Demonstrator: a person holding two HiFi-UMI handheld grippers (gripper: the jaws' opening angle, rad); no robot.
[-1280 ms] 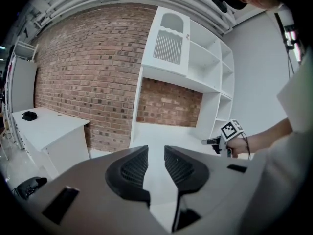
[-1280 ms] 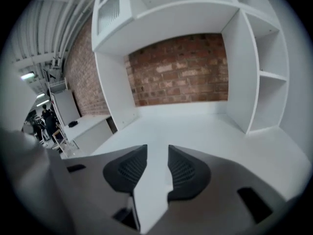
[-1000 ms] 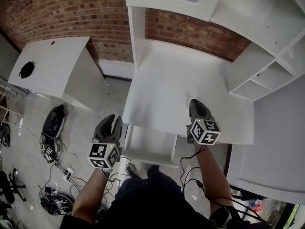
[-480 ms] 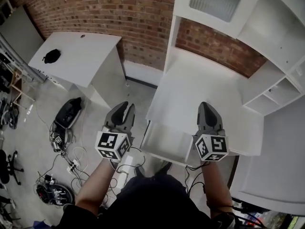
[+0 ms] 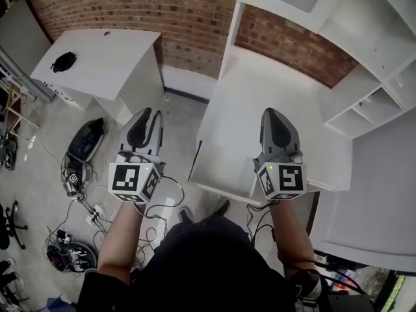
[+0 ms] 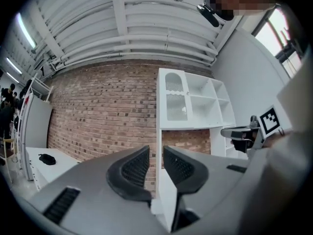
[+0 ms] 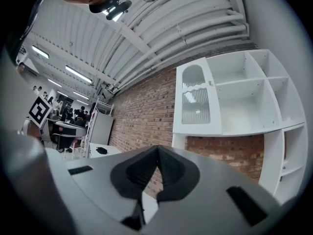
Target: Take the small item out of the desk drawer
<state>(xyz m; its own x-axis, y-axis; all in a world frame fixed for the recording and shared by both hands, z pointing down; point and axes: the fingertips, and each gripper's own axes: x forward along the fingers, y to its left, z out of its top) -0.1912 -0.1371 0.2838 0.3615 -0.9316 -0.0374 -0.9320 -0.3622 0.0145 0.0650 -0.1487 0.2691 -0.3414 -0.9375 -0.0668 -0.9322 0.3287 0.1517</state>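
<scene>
Fingers point(image 6: 131, 168) of the left gripper point(image 5: 144, 118) stand a little apart, with a narrow gap and nothing between them, while the fingers point(image 7: 139, 168) of the right gripper point(image 5: 276, 118) are pressed together on nothing. Both grippers are held up in the air and point forward: the right one is over the front part of the white flat-topped desk point(image 5: 260, 96), and the left one is beside its left edge, over the floor. I see no open desk drawer in any view. It should be under the front edge of the desk, but this part is mostly hidden. The small item also does not show anywhere, so I cannot tell where it is. I judge that the taking out is not under way at this moment: no gripper holds anything, and the top of the desk shows no small thing lying on it. If the item is inside, the opening, the reaching in and the lifting out are all left to do. Behind the desk are a red brick wall point(image 5: 149, 5) and a white shelf unit with open compartments point(image 5: 370, 103). At the left stands a second white table point(image 5: 104, 57) with a small black object point(image 5: 63, 62) on it, and loose cables point(image 5: 84, 220) lie on the grey floor point(image 5: 39, 168).
</scene>
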